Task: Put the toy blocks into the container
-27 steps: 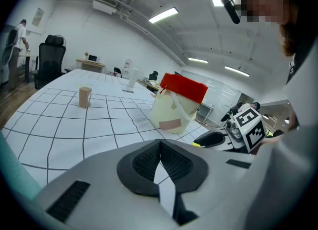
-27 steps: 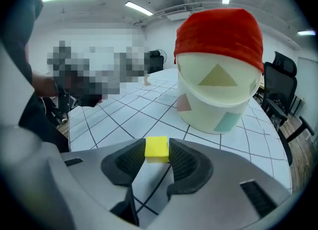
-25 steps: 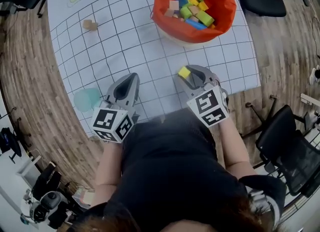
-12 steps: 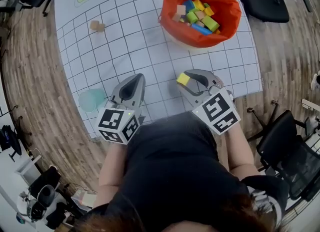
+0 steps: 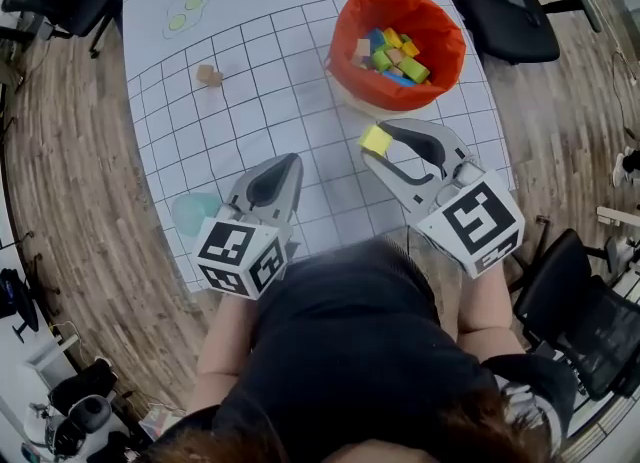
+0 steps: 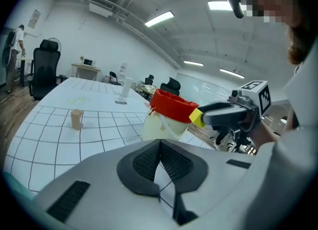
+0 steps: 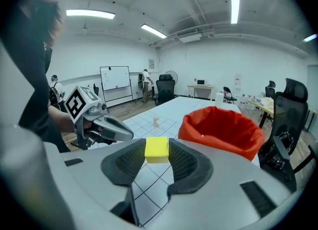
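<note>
While the person stands at the near edge of the table (image 5: pixel 260 111), the left gripper (image 5: pixel 291 160) hangs low over the grid, jaws clenched on nothing. Beside it to the right, the right gripper (image 7: pixel 157 152) grasps a yellow block (image 5: pixel 375 139) between its pads, up off the table and just short of the bin (image 5: pixel 347 23). Coloured blocks (image 5: pixel 392 55) lie heaped inside. Further left, well apart, a wooden block (image 5: pixel 208 75) sits on the grid.

Two grippers (image 5: pixel 289 161) (image 5: pixel 377 143), one orange container (image 5: pixel 344 33), one yellow block (image 5: pixel 375 138)
</note>
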### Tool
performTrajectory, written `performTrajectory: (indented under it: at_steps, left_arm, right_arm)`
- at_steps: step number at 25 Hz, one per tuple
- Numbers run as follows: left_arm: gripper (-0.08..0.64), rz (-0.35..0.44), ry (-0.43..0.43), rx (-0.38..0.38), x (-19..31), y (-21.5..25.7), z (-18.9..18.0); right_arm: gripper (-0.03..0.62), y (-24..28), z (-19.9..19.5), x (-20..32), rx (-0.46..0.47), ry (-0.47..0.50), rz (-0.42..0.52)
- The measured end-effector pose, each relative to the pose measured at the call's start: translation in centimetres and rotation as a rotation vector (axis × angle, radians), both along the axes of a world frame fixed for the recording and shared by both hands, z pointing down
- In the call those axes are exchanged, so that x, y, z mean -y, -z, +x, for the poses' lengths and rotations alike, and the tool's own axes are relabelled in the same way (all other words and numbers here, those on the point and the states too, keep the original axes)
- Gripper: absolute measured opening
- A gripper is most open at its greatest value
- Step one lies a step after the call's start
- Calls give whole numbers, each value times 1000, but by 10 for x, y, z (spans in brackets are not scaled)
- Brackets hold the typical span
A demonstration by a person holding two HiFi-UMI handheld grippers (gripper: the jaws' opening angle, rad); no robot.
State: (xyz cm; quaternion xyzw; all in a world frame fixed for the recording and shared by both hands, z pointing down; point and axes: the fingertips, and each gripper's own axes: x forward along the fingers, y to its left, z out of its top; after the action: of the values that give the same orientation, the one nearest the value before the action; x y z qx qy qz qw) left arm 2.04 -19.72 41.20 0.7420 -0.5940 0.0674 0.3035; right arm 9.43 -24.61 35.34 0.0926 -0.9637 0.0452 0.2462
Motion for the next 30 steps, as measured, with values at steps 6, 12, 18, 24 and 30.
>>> performTrajectory:
  at_steps: [6,12,18,24,30]
  left_arm:
    - [26,84,-14,8,19,40,1]
    - [26,132,-25,56,27,57,-4]
    - [26,123,-6,70,28,52,-12]
    - [26,120,-6,74,28,51,-15]
    - [26,134,5,44,21,62,-21]
  right_arm:
    - [161,44,7,53,28,-116,136]
    - [161,50,16,102,21,-286,225]
    - [217,33,12,114,-7,-328,228]
    - [183,31,9,103,21,-327,191]
    - [166,34,5,86,61,-321,145]
